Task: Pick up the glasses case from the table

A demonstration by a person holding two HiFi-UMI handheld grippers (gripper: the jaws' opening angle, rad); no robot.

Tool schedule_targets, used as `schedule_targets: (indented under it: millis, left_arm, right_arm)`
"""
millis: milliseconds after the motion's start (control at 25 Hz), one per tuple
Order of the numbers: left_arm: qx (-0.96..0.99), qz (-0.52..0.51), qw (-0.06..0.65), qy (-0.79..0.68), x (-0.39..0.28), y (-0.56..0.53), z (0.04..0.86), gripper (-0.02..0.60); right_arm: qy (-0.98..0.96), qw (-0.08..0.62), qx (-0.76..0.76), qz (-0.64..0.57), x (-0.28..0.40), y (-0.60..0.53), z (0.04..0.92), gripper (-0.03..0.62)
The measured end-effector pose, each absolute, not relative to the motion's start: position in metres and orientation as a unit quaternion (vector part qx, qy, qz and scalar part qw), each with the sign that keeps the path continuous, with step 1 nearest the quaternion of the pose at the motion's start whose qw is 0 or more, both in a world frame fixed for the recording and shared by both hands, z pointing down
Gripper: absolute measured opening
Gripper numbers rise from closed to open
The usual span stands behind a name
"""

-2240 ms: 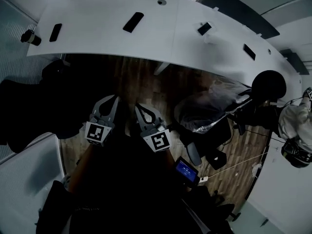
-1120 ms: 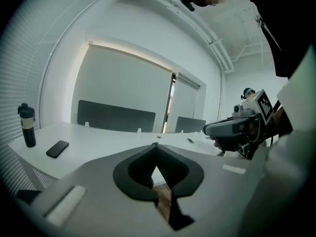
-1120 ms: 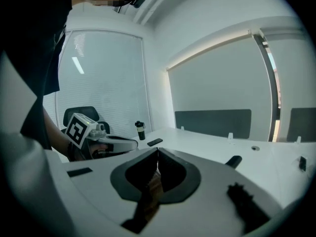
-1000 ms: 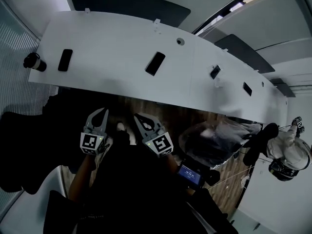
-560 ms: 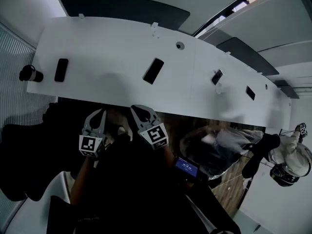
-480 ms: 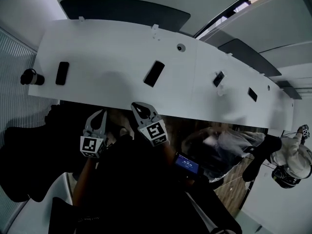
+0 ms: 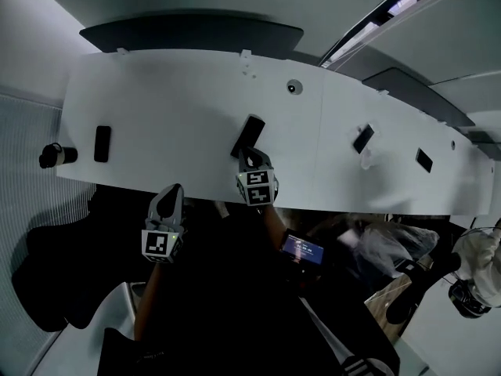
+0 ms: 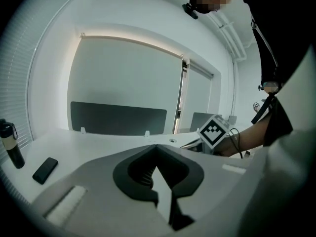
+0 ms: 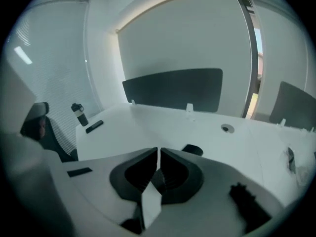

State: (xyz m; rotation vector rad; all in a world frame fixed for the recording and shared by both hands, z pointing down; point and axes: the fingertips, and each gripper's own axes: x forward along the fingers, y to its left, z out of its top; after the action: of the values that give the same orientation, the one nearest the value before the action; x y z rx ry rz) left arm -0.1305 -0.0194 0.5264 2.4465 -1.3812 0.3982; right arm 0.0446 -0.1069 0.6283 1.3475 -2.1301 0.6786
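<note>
Right gripper [image 7: 251, 160] is hovering at the near end of the black oblong glasses case [image 7: 250, 135], which is lying mid-way along the white table [image 7: 172, 108]. Its jaws are pressed together, empty. Left gripper [image 7: 173, 190] is hanging off the table's near edge, jaws likewise together.

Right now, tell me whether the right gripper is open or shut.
Shut: on the right gripper, jaw tips touch with nothing between; glasses case lies beyond.

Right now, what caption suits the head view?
Shut right gripper poised at the dark glasses case on the white table; left gripper behind.
</note>
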Motion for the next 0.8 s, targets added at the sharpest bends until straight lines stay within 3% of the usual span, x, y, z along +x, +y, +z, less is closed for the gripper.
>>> schedule_targets:
  millis: [80,240,520,800]
  left_arm:
    - [0.857,0.149,0.137,-0.474,-0.124,-0.025,0.53,0.008]
    - [0.858,0.163,0.147,-0.465,-0.127,-0.035,0.539,0.008]
    - [0.861,0.175,0.14,-0.456,-0.136,-0.063,0.537,0.008]
    - [0.85,0.172,0.15,-0.475,-0.166,-0.078,0.537,0.008]
  right_arm:
    - [-0.767,0.281,0.511,0.269,0.059,-0.124,0.65,0.012]
    - [-0.727,0.327,0.532,0.285,0.078,-0.151,0.684,0.131]
    - [-0.646,0.348,0.591,0.335,0.111,-0.186,0.715,0.259]
    - [-0.603,0.341,0.597,0.403,0.103,-0.195,0.752,0.293]
